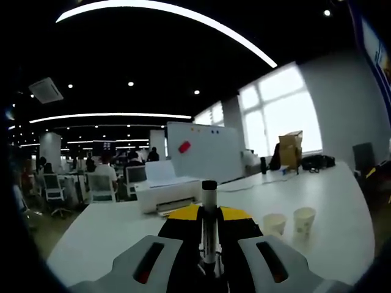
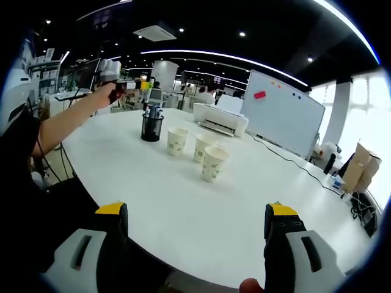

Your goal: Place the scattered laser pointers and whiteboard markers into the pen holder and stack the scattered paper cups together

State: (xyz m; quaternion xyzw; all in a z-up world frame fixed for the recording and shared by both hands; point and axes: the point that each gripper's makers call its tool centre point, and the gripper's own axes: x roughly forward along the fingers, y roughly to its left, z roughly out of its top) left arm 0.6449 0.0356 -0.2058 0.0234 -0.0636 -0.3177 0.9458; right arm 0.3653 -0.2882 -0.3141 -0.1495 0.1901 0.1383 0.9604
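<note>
While the left hand-held gripper (image 1: 209, 259) is clamped on a marker (image 1: 209, 220) that stands upright between its jaws, dark cap at the top, the right hand-held gripper (image 2: 197, 229) hangs over the near edge of the white table (image 2: 244, 195) with its jaws wide apart and nothing between them. In the right gripper view, three paper cups (image 2: 201, 152) stand upright and close together near the middle of the table, and a black mesh pen holder (image 2: 151, 127) stands just beside them, with what look like a few pens or markers in it, though they are too small to tell apart. In the same view a person's arm (image 2: 70, 119) reaches out above the table beside the holder. In the left gripper view, two cups (image 1: 288, 223) stand side by side on the table, with a white printer (image 1: 168, 192) and a whiteboard (image 1: 204, 149) farther back.
</note>
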